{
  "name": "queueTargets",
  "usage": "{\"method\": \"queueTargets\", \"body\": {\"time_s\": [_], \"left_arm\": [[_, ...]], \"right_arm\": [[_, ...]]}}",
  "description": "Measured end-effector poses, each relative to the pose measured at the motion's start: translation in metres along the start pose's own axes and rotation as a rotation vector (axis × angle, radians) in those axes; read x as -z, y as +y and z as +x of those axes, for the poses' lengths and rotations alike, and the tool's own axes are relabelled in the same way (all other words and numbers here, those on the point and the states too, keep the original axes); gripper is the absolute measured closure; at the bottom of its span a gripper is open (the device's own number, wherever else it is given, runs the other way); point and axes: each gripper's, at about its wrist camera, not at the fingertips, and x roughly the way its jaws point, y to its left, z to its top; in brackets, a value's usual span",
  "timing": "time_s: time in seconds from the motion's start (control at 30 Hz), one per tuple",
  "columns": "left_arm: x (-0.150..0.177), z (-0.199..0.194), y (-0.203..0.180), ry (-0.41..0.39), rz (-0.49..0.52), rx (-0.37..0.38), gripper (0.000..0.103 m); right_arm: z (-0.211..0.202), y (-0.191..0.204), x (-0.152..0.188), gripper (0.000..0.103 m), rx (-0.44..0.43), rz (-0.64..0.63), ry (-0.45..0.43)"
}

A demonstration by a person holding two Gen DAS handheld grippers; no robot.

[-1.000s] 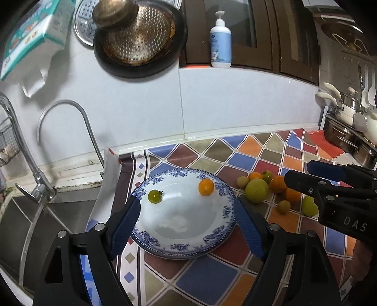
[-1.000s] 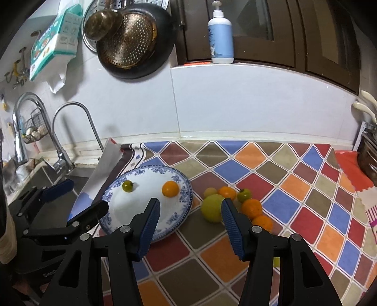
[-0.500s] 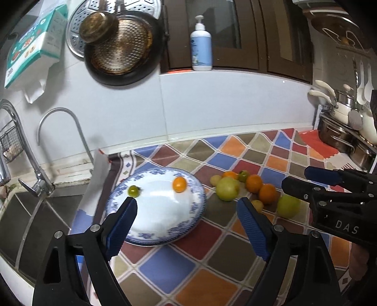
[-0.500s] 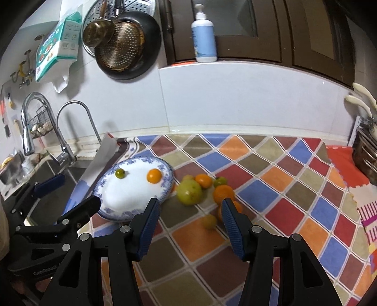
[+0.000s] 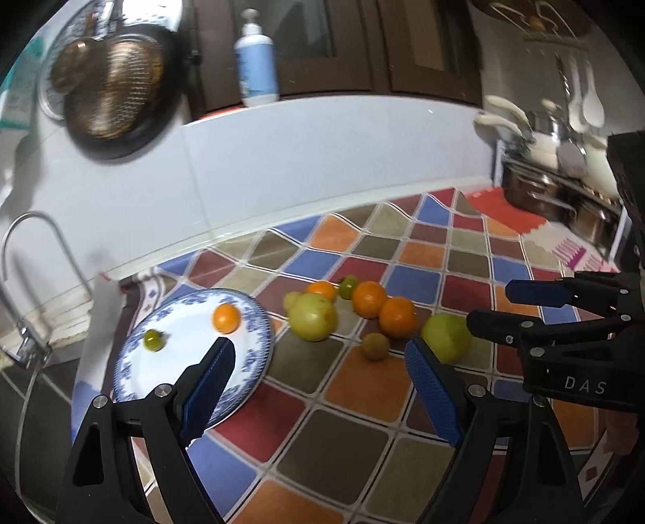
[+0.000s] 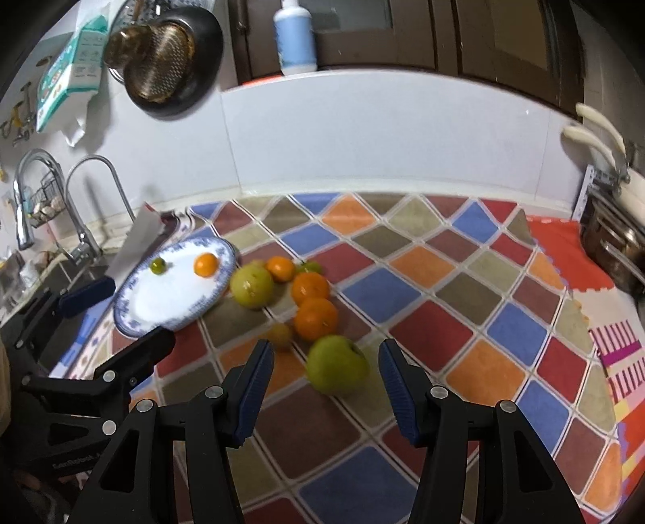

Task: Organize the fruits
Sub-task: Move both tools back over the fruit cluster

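Note:
A blue-rimmed white plate point(image 5: 250, 354) point(image 6: 133, 322) holds a small orange point(image 5: 226, 318) point(image 6: 206, 264) and a small green fruit point(image 5: 153, 340) point(image 6: 158, 265). Right of it lie several loose fruits: a yellow-green apple point(image 5: 313, 322) point(image 6: 252, 285), oranges point(image 5: 397, 317) point(image 6: 315, 317), a small brownish fruit point(image 5: 375, 346) point(image 6: 280, 334) and a green apple point(image 5: 446, 337) point(image 6: 337, 364). My left gripper point(image 5: 318, 387) is open and empty, above the mat. My right gripper point(image 6: 324, 383) is open, its fingers either side of the green apple, not touching it.
A checkered mat point(image 6: 443, 306) covers the counter. A sink and tap point(image 6: 80, 209) lie to the left. Pots and utensils point(image 5: 564, 173) stand at the right. A pan point(image 6: 169, 68) and a lotion bottle point(image 6: 296, 36) are on the back wall.
Both grippers have swung to the right, away from the plate. The right gripper now frames the green apple. The fruits have not moved.

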Motion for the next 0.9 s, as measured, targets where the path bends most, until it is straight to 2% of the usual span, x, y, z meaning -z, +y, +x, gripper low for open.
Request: {"method": "queueTargets", "body": {"time_s": [0.27, 0.53, 0.9], "left_arm": [[0.005, 0.042, -0.005, 0.053, 0.098, 0.054, 0.018], [0.007, 0.073, -0.004, 0.090, 0.162, 0.117, 0.023], [0.005, 0.101, -0.017, 0.133, 0.188, 0.199, 0.039]], "right_arm": [[0.036, -0.009, 0.007, 0.048, -0.004, 0.004, 0.095], [0.057, -0.004, 0.008, 0.048, 0.006, -0.028, 0.139], [0.069, -0.010, 0.006, 0.048, -0.023, -0.016, 0.157]]}}
